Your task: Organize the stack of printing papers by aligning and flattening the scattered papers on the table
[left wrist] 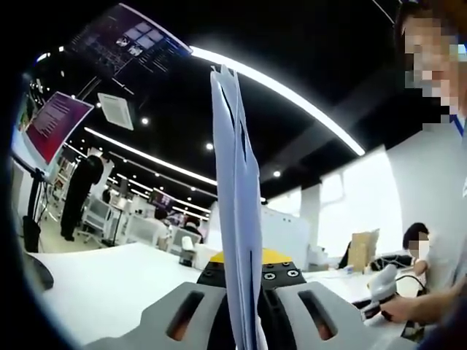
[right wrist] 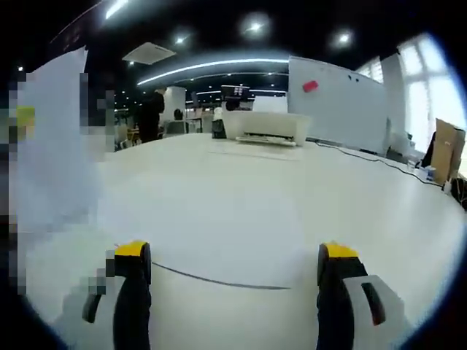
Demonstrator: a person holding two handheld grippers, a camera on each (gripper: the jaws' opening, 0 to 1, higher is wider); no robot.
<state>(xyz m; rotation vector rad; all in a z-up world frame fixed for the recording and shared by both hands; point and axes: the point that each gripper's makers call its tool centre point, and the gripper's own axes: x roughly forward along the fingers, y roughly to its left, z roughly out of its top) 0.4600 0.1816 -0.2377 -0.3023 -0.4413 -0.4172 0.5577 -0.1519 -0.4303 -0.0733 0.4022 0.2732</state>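
In the left gripper view, the two grey jaws of the left gripper (left wrist: 244,310) are pressing together on the lower edge of a stack of papers (left wrist: 237,211), so the fingers are standing narrow and are holding the sheets. The papers are standing upright, seen almost edge-on, and they are rising from between the jaws up toward the dark ceiling. The upper corners of the sheets are spreading a little apart, so the edges are not lying even with each other.

Behind the jaws a white table (left wrist: 109,288) is stretching away. At the right edge a person's hand (left wrist: 398,308) is holding a light grey handle near the table. On the left a monitor (left wrist: 55,125) with a purple screen is hanging above the table.

In the right gripper view, the right gripper (right wrist: 237,292) is keeping its two yellow-tipped fingers (right wrist: 133,251) wide apart, and nothing is lying between them. They are hovering over the same white table (right wrist: 241,211). A thin dark line is running across the tabletop just before the fingertips. On the far side of the table a white printer (right wrist: 264,125) is sitting, and a whiteboard (right wrist: 339,98) is standing behind it. At the left edge a pale sheet-like shape is showing, but it is blurred and I cannot tell what it is.
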